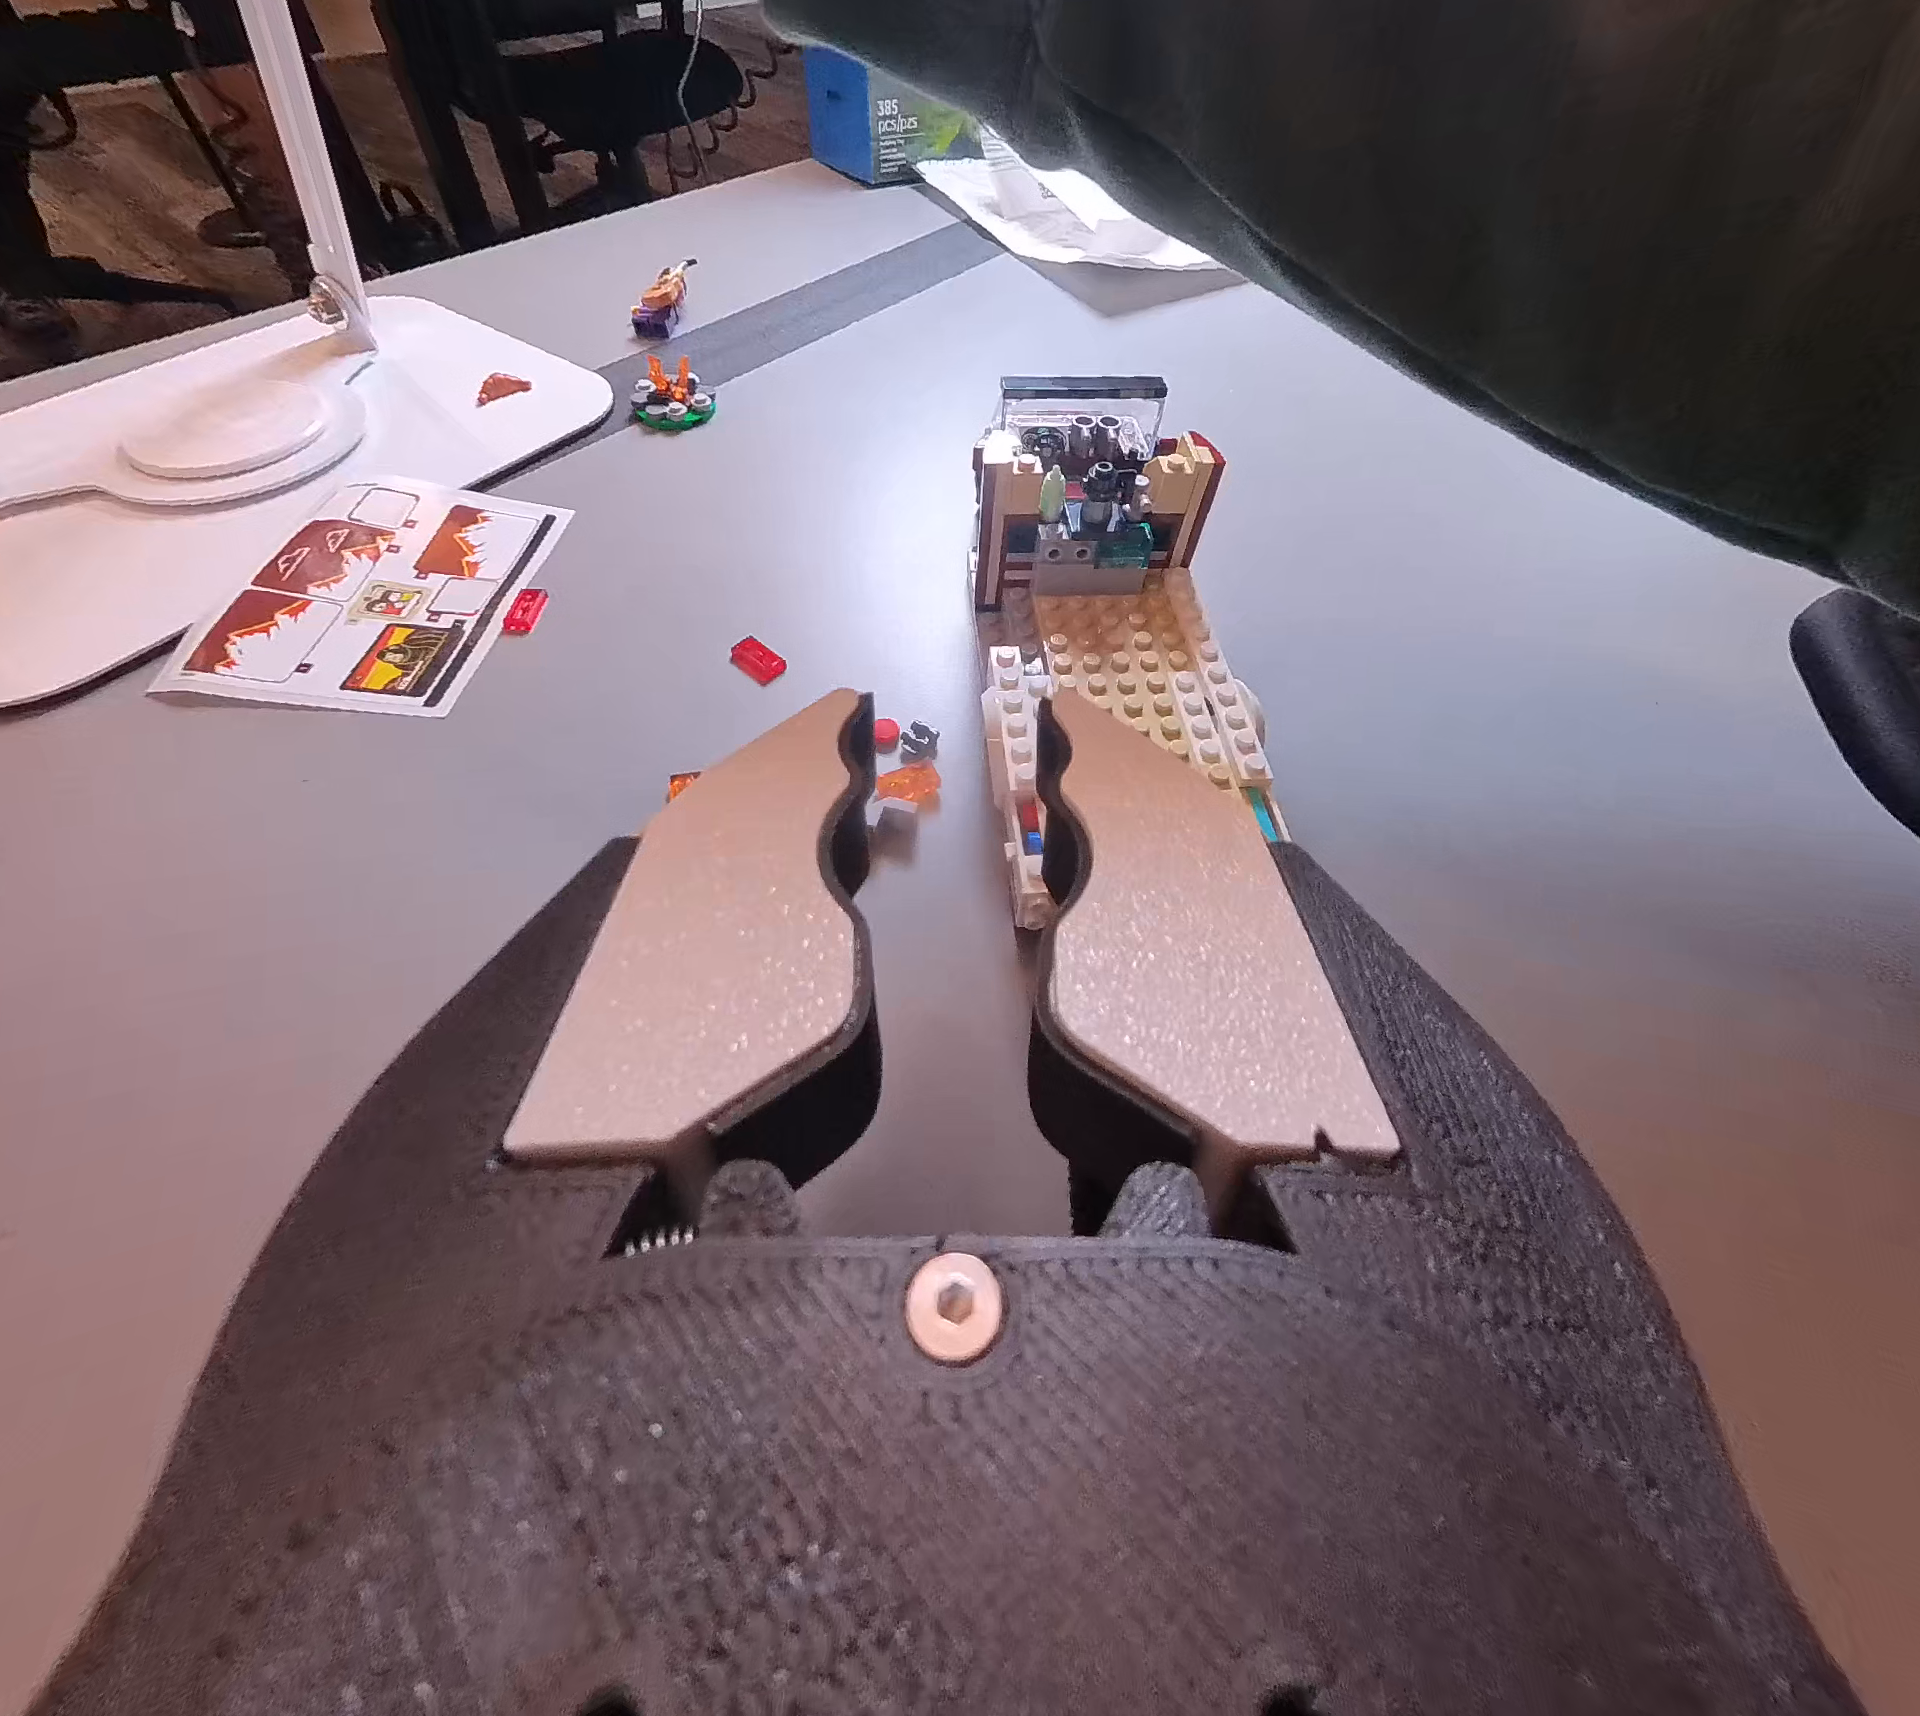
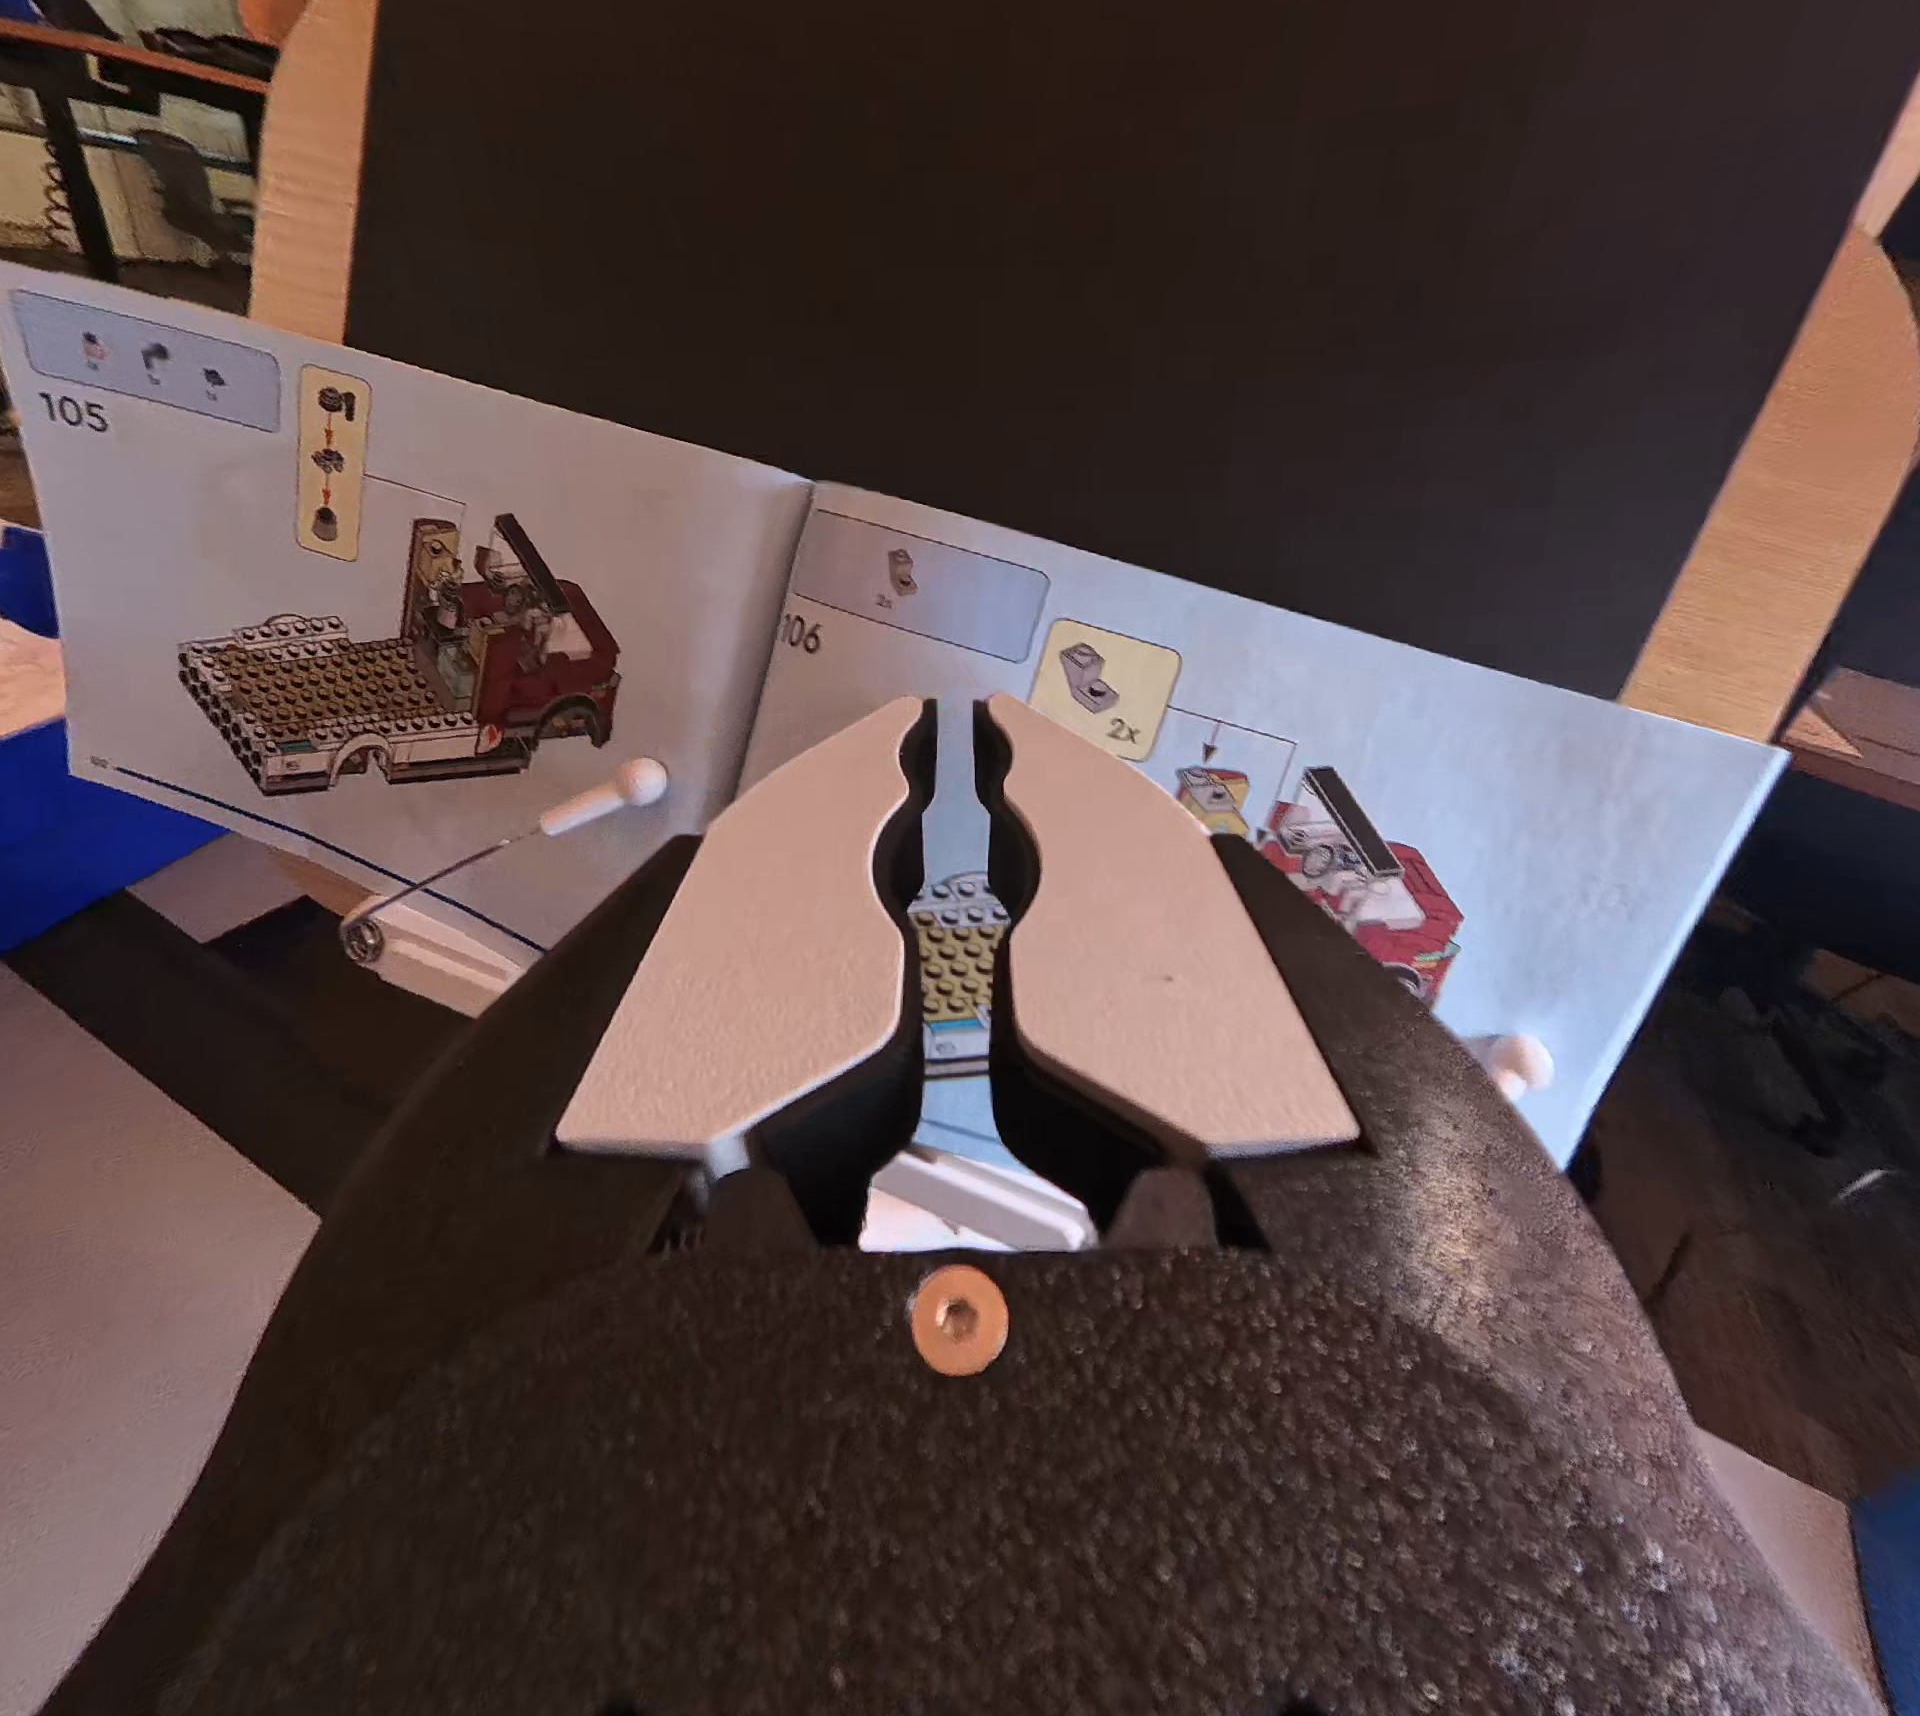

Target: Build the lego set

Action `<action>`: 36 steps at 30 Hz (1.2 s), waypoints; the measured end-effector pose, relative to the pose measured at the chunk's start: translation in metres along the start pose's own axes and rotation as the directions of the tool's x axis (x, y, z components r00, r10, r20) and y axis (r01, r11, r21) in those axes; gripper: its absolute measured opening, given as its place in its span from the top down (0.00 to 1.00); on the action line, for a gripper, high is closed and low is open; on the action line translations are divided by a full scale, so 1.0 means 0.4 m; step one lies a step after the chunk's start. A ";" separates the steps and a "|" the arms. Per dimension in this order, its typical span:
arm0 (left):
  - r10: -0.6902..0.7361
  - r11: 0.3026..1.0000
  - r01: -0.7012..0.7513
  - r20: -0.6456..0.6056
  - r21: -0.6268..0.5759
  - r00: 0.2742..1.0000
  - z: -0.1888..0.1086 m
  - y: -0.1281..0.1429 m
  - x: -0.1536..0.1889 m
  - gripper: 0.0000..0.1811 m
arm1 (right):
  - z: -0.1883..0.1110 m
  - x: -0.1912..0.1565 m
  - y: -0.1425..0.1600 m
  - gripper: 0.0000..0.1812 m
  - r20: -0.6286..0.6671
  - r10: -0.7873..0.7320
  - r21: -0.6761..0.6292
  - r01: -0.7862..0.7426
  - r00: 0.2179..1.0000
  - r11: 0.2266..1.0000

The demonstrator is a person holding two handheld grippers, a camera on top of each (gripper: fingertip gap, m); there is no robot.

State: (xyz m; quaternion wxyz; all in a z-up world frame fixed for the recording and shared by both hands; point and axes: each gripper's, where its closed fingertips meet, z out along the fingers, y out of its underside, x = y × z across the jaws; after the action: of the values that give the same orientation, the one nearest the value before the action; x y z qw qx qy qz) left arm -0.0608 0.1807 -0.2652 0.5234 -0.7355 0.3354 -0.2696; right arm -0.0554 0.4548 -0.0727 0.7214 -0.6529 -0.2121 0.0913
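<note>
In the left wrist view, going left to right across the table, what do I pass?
White stand base → sticker sheet → small red tile → green round campfire piece → red tile → tan and brown lego truck build.

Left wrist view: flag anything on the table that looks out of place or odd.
Mostly ordinary build clutter. One small brown piece lies on the white stand base, apart from the loose parts near the left gripper. Two red tiles lie stray between the sticker sheet and the truck build. Nothing looks damaged.
</note>
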 end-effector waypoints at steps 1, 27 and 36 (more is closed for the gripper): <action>0.003 1.000 -0.003 0.000 0.001 1.000 0.000 0.000 0.000 0.84 | -0.004 0.011 0.006 0.97 -0.006 0.003 -0.004 -0.003 1.000 1.000; -0.007 1.000 0.007 0.007 0.013 1.000 -0.002 -0.004 -0.007 0.84 | -0.046 0.127 0.075 0.96 -0.068 -0.013 -0.033 0.011 0.998 0.999; -0.007 1.000 0.007 0.003 0.007 1.000 -0.001 -0.001 -0.007 0.84 | -0.020 0.126 0.049 0.96 -0.057 -0.030 -0.002 0.030 0.998 1.000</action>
State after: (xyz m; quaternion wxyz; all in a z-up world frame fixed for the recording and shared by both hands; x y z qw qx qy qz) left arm -0.0628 0.1829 -0.2649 0.5254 -0.7354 0.3309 -0.2715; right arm -0.0043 0.4708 -0.0831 0.7279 -0.6525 -0.2014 0.0615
